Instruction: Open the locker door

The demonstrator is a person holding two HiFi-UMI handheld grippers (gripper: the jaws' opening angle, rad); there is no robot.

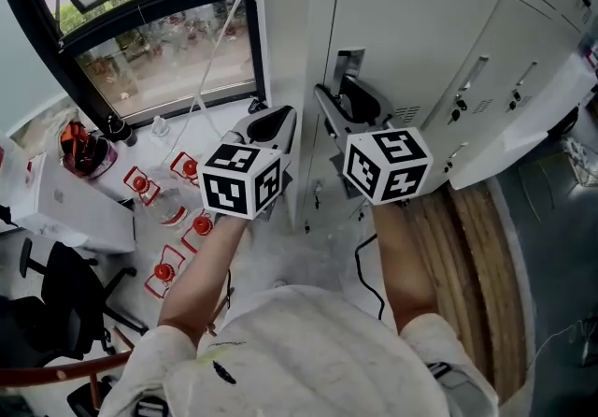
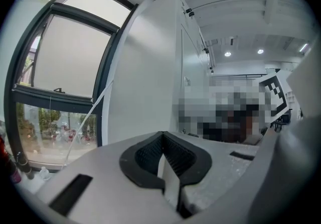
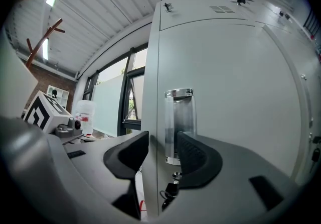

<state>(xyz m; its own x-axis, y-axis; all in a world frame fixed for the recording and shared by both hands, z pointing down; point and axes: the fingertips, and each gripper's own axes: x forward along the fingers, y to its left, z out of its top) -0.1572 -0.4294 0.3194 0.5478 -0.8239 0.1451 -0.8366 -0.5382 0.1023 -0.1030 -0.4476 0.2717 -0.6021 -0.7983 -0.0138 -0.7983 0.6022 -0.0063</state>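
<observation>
**Locker corner by window: right claw spread at door handle**

Noted tall window with dark frame (image 1: 149, 41) on left, with bank of pale grey metal lockers (image 1: 523, 50) running off to right. Logged black office chair (image 1: 56, 294) on floor below window.

Found task's locker door (image 3: 225, 92), plain pale grey sheet metal, at window end of bank, directly ahead of right claw (image 3: 161, 142). Found that claw's dark ribbed pads well apart. Placed door's handle-side edge in gap between them, left pad off edge, right pad in front of upright polished chrome recessed handle (image 3: 179, 125). Saw no pad pressing on metal. Spotted small key with black fob (image 3: 170, 188) hanging just below handle. Cannot tell whether door sits flush or slightly ajar.

From head view, placed right claw (image 1: 348, 111) level with handle (image 1: 348, 79).

Found left claw (image 2: 163, 137) closed, pads together, nothing between. Placed it (image 1: 271, 125) just left of lockers, raised toward window, clear of door.
</observation>
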